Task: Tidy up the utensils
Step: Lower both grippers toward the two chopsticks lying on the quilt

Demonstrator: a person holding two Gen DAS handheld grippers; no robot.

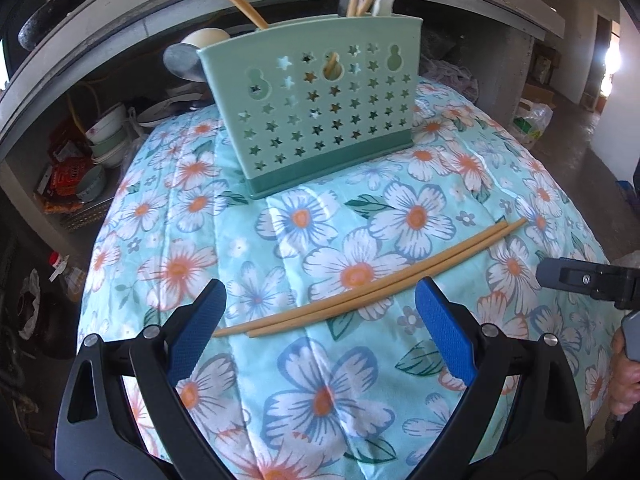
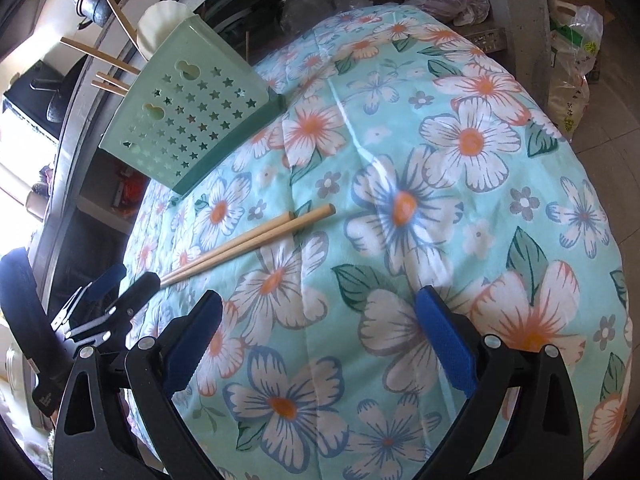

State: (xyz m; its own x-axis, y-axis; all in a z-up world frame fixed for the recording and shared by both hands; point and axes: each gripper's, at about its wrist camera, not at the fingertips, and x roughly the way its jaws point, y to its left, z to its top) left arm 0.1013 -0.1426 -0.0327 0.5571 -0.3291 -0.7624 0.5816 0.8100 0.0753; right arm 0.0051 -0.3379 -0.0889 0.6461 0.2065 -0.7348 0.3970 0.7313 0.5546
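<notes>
A pale green utensil holder with star-shaped holes stands upright at the far side of the flowered cloth. Several wooden chopsticks and a white piece stick out of its top. Two loose chopsticks lie side by side on the cloth. My left gripper is open just above them, its blue pads apart from the sticks on either side. In the right wrist view the same pair of chopsticks lies ahead and to the left, below the holder. My right gripper is open over bare cloth with nothing between its fingers.
Behind the cloth, a grey counter shelf holds stacked bowls and packets. A dark pan sits on the counter. Plastic bags lie on the floor to the right. A hand holds the right gripper's body.
</notes>
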